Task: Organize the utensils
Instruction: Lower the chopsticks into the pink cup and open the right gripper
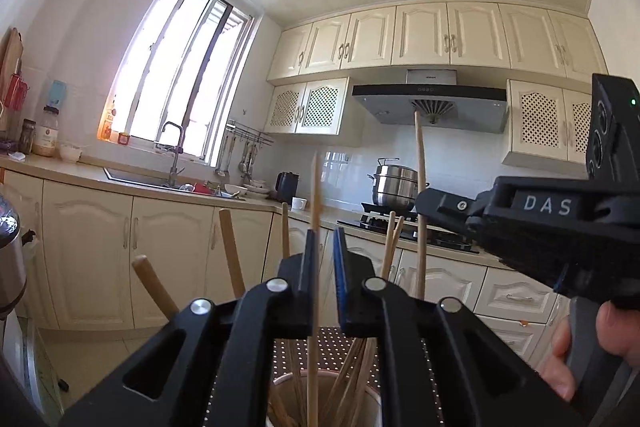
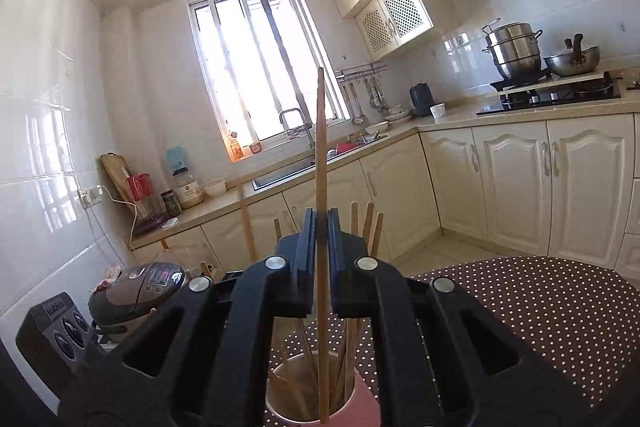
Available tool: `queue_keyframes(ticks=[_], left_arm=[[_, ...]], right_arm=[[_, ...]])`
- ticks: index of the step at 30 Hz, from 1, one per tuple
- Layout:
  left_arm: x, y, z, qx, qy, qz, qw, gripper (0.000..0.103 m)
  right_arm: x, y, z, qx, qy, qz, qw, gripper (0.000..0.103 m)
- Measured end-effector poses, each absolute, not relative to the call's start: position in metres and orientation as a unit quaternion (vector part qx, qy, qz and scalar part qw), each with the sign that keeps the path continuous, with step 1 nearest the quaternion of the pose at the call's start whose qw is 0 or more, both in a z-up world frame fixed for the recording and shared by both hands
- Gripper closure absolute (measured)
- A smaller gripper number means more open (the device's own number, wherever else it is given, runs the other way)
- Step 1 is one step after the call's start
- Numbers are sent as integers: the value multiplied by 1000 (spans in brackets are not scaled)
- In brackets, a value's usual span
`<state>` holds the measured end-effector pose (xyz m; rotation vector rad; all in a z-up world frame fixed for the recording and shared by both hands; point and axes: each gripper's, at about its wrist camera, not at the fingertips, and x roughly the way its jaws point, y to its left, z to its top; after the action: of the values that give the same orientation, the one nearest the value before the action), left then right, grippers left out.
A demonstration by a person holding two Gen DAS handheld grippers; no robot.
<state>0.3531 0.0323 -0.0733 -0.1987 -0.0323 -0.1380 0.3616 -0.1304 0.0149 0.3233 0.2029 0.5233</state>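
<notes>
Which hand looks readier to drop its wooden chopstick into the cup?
Probably the left gripper: its jaws stand apart around a thin wooden chopstick already reaching into the cup. The right gripper is clamped on its chopstick.

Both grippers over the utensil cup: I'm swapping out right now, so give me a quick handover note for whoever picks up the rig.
Left gripper: jaws slightly apart, a thin chopstick standing upright between them, resting against one pad, its lower end down in the cup.
Right gripper: shut on a long wooden chopstick, upright, lower end inside the cup's mouth.
Cup sits on the polka-dot table and already holds several wooden utensils.
Left to do: let both sticks go into the cup, then back the grippers away.
</notes>
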Motion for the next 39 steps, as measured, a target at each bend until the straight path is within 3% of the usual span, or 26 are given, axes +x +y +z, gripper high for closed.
queue_keyframes(ticks=[2,34,39], left_arm=[[353,35,-73,-106,-15,-73,992,78],[340,55,-62,-84,36,-32,995,69],[337,49,-61,-61,46,-29,997,61]], right_arm=[[362,-128,14,157,96,256,949,97],[339,-106,-11,121,117,269,948,97],[334,-107,-17,115,131,268,948,96]])
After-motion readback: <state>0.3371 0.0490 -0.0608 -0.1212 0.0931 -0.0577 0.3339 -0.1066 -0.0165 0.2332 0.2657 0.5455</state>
